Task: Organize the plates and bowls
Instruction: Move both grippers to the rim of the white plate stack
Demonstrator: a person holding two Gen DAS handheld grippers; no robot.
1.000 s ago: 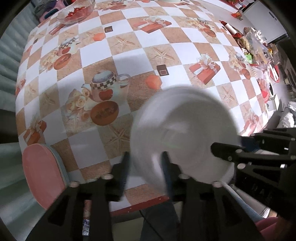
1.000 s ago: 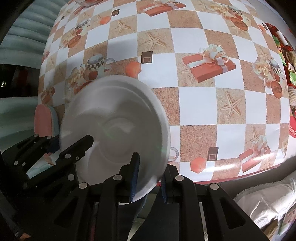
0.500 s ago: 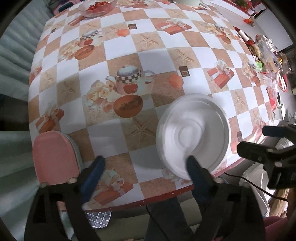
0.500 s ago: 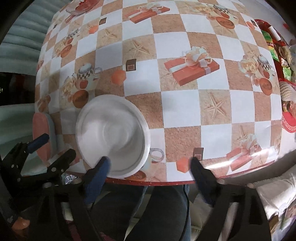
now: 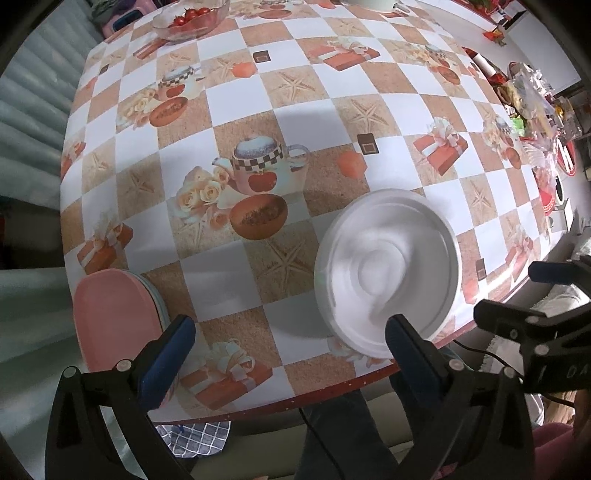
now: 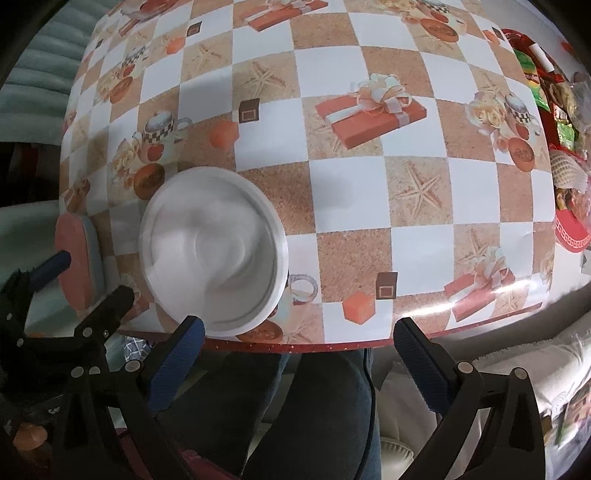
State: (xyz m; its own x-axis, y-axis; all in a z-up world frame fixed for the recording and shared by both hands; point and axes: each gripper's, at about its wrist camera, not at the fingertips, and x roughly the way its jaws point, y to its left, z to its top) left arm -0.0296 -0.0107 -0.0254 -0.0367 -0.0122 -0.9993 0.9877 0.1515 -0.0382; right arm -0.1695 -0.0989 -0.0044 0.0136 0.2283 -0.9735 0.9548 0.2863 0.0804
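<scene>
Checkered tablecloth fills the left wrist view. White plate lies flat near the front edge, pink plate stack at the left edge, glass bowl of tomatoes far back. Left gripper is spread wide, holding nothing, plate free of its fingers.

Right wrist view: plate sits at the near edge, pink stack beside it. Right gripper is fully spread, empty, over the table edge.

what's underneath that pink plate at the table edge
Under the pink plate at least one pale blue-grey plate peeks out. How many are stacked beneath is hidden.
</scene>
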